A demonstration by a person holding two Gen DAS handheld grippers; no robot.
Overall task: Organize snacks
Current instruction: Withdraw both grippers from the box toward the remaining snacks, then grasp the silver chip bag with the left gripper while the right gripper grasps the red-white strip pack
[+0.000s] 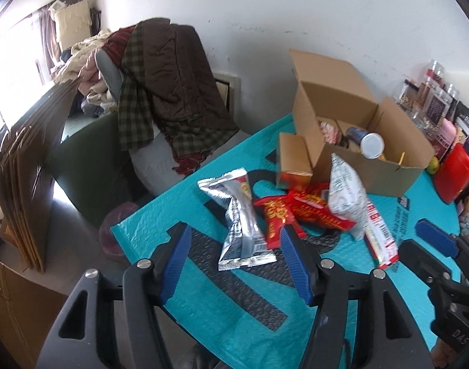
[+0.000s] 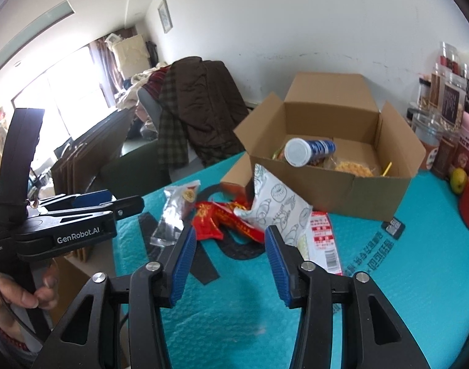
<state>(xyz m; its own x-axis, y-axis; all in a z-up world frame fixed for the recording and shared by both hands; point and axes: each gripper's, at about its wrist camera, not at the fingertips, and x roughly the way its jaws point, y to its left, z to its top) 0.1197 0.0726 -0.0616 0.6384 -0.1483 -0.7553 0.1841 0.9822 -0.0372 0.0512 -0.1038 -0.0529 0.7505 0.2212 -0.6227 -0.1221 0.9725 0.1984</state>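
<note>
Hovering over the teal bubble-wrap table cover, the left gripper stands with its blue pads apart and nothing gripped; the crinkled silver foil snack packet lies on the cover between and beyond them. Red snack packets and a white printed pouch lie heaped just before the open brown cardboard box.

From the right wrist, the right gripper is likewise parted and empty above the cover, its pads framing the red packets. A blue canister with a white lid lies inside the box.
</note>
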